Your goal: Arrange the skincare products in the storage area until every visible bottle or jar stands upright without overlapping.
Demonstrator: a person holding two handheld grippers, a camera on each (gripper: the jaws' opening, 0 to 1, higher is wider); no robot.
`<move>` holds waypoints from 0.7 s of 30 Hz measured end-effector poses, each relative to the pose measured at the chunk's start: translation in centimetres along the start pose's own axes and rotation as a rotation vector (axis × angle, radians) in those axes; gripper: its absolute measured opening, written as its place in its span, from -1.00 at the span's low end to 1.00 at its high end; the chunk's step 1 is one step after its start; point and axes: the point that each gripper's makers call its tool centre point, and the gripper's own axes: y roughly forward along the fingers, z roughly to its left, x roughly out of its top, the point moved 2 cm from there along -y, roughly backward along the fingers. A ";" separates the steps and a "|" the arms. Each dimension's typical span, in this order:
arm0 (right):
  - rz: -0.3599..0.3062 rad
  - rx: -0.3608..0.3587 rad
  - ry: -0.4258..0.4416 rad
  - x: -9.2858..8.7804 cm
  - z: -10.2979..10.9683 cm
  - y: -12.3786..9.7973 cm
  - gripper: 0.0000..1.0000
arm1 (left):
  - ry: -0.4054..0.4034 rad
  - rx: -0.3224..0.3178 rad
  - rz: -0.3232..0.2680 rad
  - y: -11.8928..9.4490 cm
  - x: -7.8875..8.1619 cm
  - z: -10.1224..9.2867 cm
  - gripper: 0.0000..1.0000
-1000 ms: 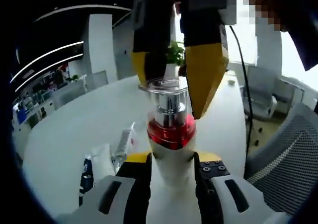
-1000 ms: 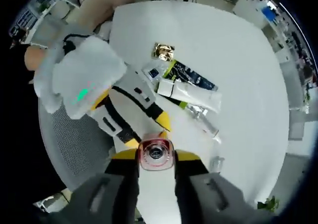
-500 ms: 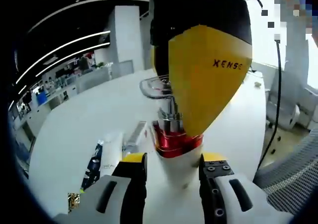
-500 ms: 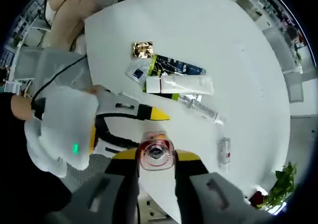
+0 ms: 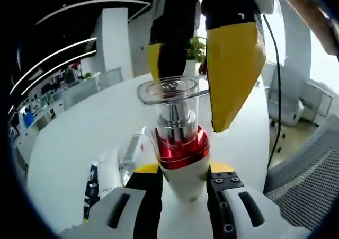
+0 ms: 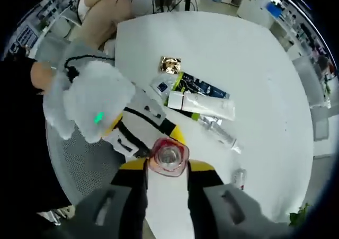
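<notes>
Swung back off 0.5 s ago: right gripper [image 5: 212, 74] at 12 o'clock, pinching clear cap [image 5: 172, 88]. Left gripper [image 5: 183, 183] clamps bottle [image 5: 183, 149] body, held off table [image 6: 254, 64]. Tubes [image 6: 204, 104] lie flat at 12; standing all pending.

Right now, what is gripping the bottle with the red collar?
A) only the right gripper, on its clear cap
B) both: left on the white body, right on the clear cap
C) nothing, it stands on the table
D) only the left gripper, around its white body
B: in the left gripper view the left gripper clamps the bottle by its white body while the right gripper pinches the clear cap.
</notes>
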 end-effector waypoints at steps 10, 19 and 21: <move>-0.395 -0.068 -0.050 -2.5 -1.0 -0.6 -0.62 | 0.103 -0.234 -0.074 1.0 0.4 0.3 -0.43; -0.736 -0.116 0.076 -2.1 -1.4 0.4 -0.42 | 0.161 -0.373 -0.111 1.5 0.7 0.3 -0.43; -0.812 -0.118 0.077 -1.5 -1.1 0.5 -0.41 | 0.161 -0.400 -0.122 1.7 0.8 0.3 -0.43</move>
